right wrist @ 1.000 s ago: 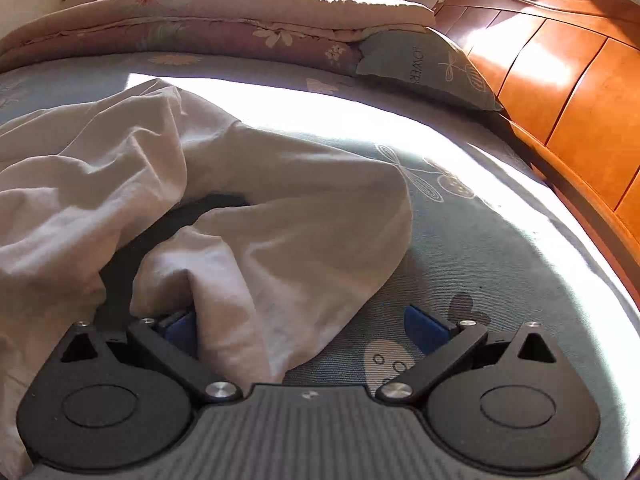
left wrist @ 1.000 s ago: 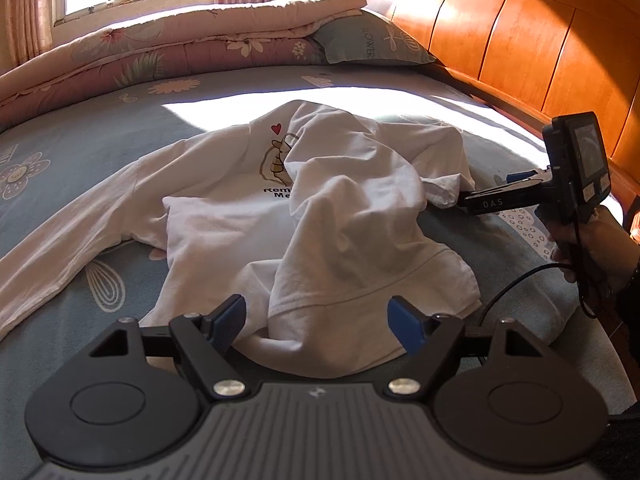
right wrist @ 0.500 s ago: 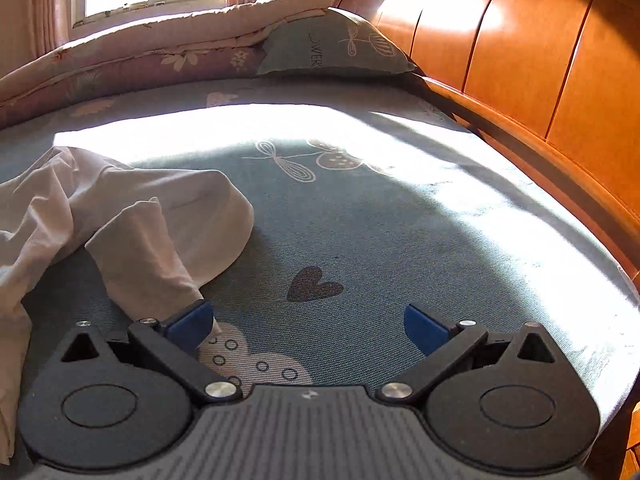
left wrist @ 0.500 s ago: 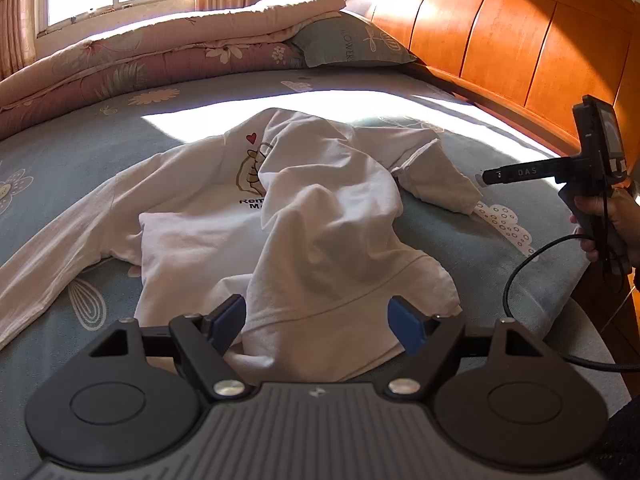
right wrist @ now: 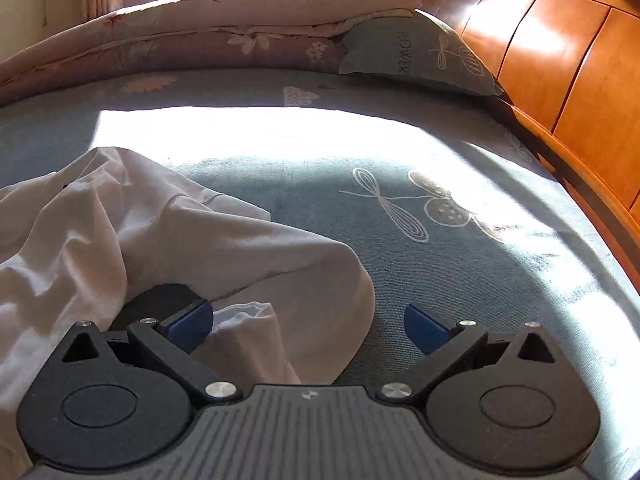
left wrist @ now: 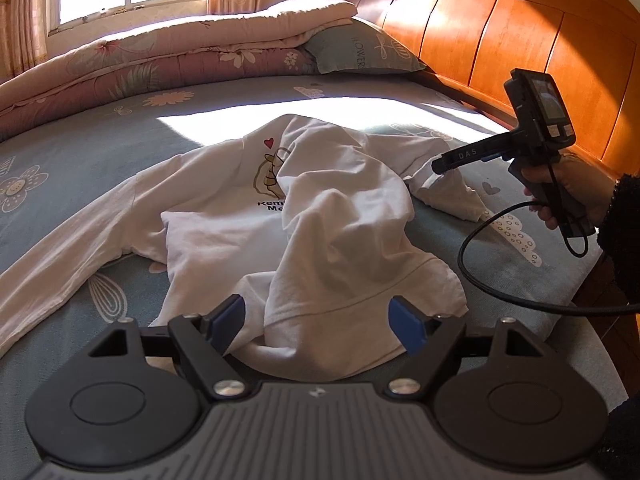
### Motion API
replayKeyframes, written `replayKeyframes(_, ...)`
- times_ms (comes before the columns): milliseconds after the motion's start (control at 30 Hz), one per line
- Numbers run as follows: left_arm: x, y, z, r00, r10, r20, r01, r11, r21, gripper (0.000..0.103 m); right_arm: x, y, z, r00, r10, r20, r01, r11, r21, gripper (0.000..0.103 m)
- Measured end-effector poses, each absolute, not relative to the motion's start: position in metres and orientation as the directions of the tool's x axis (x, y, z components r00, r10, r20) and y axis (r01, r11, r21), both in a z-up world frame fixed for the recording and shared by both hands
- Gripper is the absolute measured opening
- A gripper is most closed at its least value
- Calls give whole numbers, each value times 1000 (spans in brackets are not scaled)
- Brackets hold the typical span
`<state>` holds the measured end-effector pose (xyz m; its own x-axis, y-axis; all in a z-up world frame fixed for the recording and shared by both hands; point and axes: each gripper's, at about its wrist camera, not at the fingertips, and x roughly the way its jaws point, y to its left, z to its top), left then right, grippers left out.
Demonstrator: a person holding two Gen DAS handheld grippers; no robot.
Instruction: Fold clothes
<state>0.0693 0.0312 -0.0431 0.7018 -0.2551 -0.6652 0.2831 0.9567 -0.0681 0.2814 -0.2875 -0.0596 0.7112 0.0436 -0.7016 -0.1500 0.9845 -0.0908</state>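
A bed (left wrist: pixel 80 152) with a blue-grey patterned sheet fills both views, its orange wooden headboard (left wrist: pixel 520 40) along the right side. A folded floral quilt (left wrist: pixel 180 56) lies at the far end, with a blue-grey pillow (left wrist: pixel 360 52) just beside it on the right. A white long-sleeved top (left wrist: pixel 320 216) lies crumpled at the middle of the bed, one sleeve stretched out to the near left, its printed chest partly covered by bunched fabric. The left gripper (left wrist: pixel 318 322) hovers over the near hem, released, jaws wide, pads not pressing the cloth. The right gripper (right wrist: pixel 308 326), held in a hand (left wrist: pixel 572 188) at the right, stands released too; a fold of the top's right sleeve lies between its jaws, just beside the left pad, ungripped. A black cable (left wrist: pixel 500 280) loops from its handle.
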Motion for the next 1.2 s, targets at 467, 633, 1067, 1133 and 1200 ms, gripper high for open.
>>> replayKeyframes(467,74,22,-46,695,-293,-657,318,944,-85,80,230,-285,-66,692,41,-721,-186,975,-123,103)
replayKeyframes(633,71,27,-42,702,-285,-653,311,947,-79,80,246,-261,-75,706,-18,-708,-177,963,-202,103)
replayKeyframes(1067,77,29,-49,689,-306,-657,330,940,-92,81,217,-277,-88,655,-109,-748,-136,957,-257,103)
replayKeyframes(1133,80,28,-49,684,-304,-663,338,938,-82,82,211,-276,-82,666,-89,-741,-141,960,-242,103)
replayKeyframes(1200,82,25,-49,674,-304,-674,355,933,-66,85,208,-268,-74,693,-63,-718,-161,957,-240,103)
